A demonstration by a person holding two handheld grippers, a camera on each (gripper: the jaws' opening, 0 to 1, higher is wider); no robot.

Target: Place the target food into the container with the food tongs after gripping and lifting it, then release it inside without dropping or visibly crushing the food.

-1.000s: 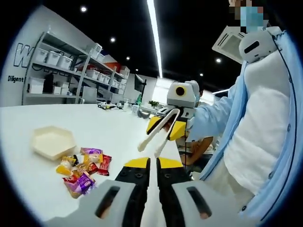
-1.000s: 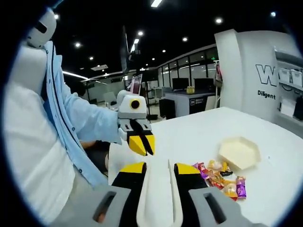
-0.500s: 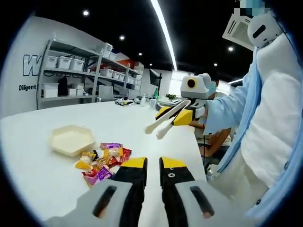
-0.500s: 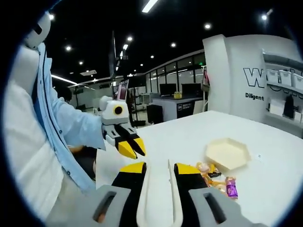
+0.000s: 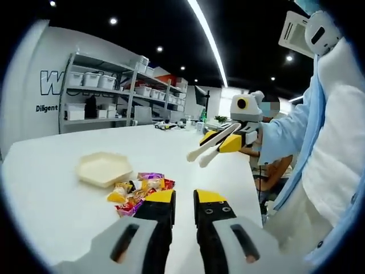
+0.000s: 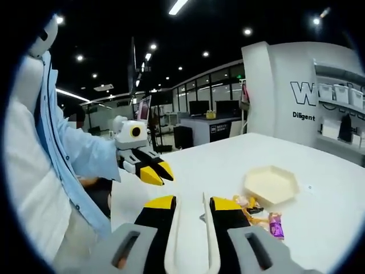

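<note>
The right gripper (image 5: 223, 141) is held in the air above the white table (image 5: 51, 188), near its edge on the person's side, and its jaws are clamped on the handle end of the cream food tongs (image 5: 212, 147). The tongs' long axis runs forward out of the jaws, and their two arms stand slightly apart at the tips with nothing between them; in the right gripper view the tongs (image 6: 192, 240) run straight up the middle between the yellow-tipped jaws. The left gripper (image 6: 149, 170) is also held off the table, beside the person's sleeve (image 6: 85, 157), with its jaws drawn nearly together and nothing in them. The wrapped candies (image 5: 140, 190) lie in a loose heap on the table, touching or just beside the cream hexagonal container (image 5: 105, 169), which holds no candy. Compared with one second ago, both grippers have moved: the candies and container sit nearer the centre of the left gripper view, and the tongs appear farther off and higher.
</note>
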